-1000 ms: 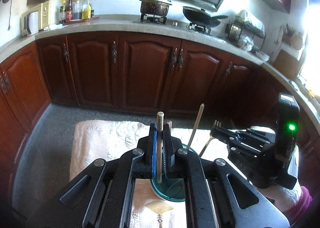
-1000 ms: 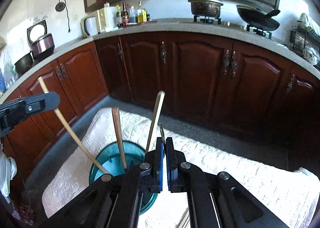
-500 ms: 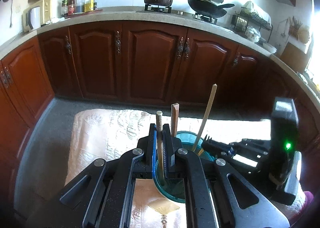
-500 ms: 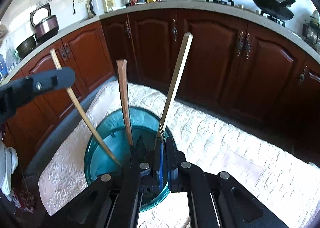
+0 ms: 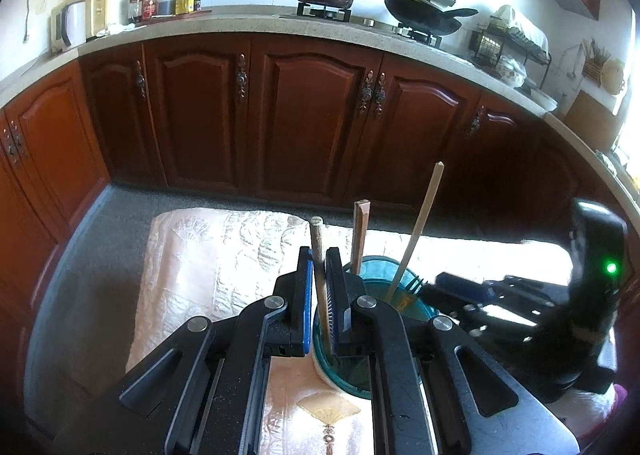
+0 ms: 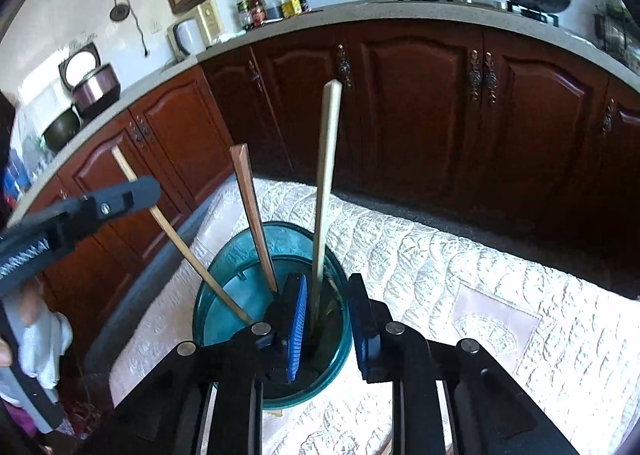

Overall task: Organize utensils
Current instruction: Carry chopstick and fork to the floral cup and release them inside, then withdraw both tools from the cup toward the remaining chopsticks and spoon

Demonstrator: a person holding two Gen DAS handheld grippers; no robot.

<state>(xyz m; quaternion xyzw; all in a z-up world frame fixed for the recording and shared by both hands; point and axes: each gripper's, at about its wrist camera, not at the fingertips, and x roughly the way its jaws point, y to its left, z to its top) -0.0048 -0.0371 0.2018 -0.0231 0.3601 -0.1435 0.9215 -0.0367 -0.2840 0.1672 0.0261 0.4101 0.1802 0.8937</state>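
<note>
A teal holder cup (image 6: 224, 275) stands on a white quilted cloth (image 6: 460, 263). It shows in the left wrist view too (image 5: 416, 307). My left gripper (image 5: 319, 255) is shut on a wooden stick (image 5: 318, 255) whose lower end is inside the cup; this stick shows in the right wrist view (image 6: 176, 239). A brown stick (image 6: 252, 215) and a pale stick (image 6: 326, 183) lean in the cup. A fork (image 5: 414, 287) rests at the cup's rim. My right gripper (image 6: 328, 287) is open over the cup, its jaws either side of the pale stick.
Dark wood cabinets (image 5: 304, 115) run along the back under a grey counter (image 5: 240, 23) with bottles, a pot and a wok. Grey floor (image 5: 92, 239) lies left of the cloth. A cloth with a fan pattern (image 5: 324, 411) lies under the left gripper.
My right gripper has opened and let go of the fork at the cup. Both grippers have lowered toward the cup. My left gripper still grips its stick.
</note>
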